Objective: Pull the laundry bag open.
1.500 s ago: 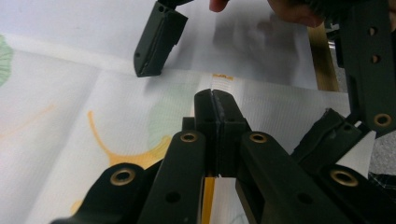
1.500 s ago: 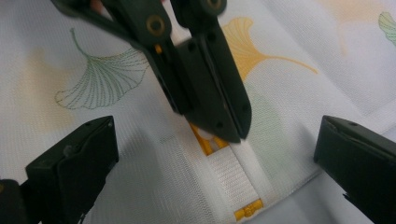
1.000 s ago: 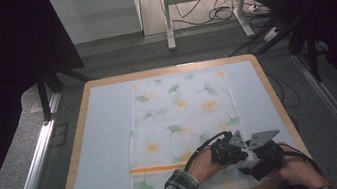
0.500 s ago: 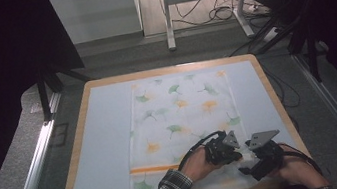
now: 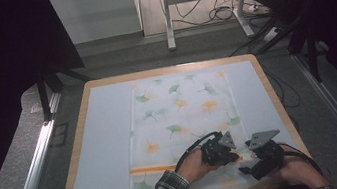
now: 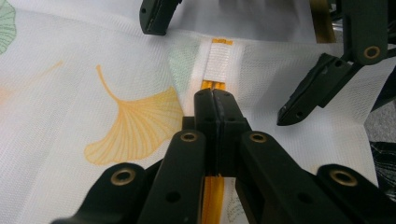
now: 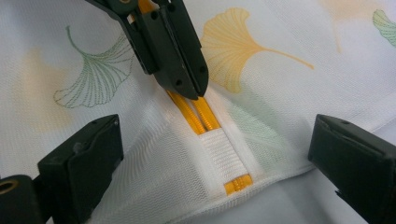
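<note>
Little is changed since the earlier frame: the left gripper (image 6: 215,100) is kept clamped on the orange zipper (image 7: 195,114) near the bag's (image 5: 185,117) right end. The right gripper (image 7: 212,154) is held open astride that end, nearer it, along the zipper's line.

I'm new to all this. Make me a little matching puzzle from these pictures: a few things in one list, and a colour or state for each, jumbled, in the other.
Things:
1. left gripper
2. right gripper
3. zipper
4. mesh bag

Descriptions:
A. white, printed with green and orange leaves
B. jaws standing wide apart
C. orange, two rows of teeth
D. jaws pressed together over the zipper

Pairs: 1-D, 2-B, 3-C, 4-A
</note>
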Motion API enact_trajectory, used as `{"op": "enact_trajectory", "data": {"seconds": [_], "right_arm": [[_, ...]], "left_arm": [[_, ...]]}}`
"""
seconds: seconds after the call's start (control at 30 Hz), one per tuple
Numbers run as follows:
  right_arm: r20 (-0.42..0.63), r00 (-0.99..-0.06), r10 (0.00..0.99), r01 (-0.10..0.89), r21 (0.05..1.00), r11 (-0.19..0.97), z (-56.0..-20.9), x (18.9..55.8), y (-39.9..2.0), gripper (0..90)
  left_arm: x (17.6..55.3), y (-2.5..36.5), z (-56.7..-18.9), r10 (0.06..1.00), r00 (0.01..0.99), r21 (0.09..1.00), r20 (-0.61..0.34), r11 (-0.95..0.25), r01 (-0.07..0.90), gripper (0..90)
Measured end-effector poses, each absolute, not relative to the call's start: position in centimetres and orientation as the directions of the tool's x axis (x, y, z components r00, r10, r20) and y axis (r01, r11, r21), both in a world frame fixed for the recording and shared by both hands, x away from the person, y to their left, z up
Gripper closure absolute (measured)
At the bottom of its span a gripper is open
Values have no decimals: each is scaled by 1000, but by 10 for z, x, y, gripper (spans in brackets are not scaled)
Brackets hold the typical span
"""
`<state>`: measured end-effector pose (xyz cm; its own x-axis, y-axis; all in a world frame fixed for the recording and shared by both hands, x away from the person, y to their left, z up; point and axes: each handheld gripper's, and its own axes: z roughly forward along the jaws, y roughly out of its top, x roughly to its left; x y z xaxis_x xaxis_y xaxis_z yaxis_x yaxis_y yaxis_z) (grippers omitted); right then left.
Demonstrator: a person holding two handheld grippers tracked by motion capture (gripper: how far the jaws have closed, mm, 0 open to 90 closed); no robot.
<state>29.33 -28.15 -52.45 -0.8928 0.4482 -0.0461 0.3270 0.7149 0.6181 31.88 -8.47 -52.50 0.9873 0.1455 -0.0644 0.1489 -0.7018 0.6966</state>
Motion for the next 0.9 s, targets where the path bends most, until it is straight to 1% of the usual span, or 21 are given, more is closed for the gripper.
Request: {"op": "enact_trajectory", "data": {"seconds": [0.17, 0.3, 0.33, 0.37, 0.43, 0.5, 0.67, 0.9], "right_arm": [[-34, -908, 417, 315, 601, 734, -521, 292, -281, 27], [-45, -913, 406, 298, 606, 738, -520, 290, -279, 84], [-45, -913, 406, 298, 606, 738, -520, 290, -279, 84], [-47, -916, 398, 291, 607, 740, -519, 290, -279, 163], [-40, -922, 386, 283, 611, 740, -517, 289, -280, 264], [-50, -920, 389, 281, 608, 743, -515, 290, -282, 308], [-35, -920, 391, 294, 600, 744, -516, 292, -284, 310], [-32, -913, 408, 320, 565, 760, -514, 292, -281, 320]], "left_arm": [[319, -89, -525, 147, 987, 695, -57, -704, 146, 896], [320, -90, -525, 144, 988, 695, -59, -704, 144, 896], [320, -90, -525, 144, 988, 695, -59, -704, 144, 896], [320, -89, -525, 144, 988, 693, -60, -706, 145, 896], [320, -89, -525, 142, 988, 692, -59, -708, 143, 896], [320, -89, -525, 145, 987, 694, -64, -705, 148, 896], [320, -89, -525, 145, 987, 691, -67, -707, 151, 897], [319, -84, -524, 145, 987, 684, -67, -714, 151, 898]]}}
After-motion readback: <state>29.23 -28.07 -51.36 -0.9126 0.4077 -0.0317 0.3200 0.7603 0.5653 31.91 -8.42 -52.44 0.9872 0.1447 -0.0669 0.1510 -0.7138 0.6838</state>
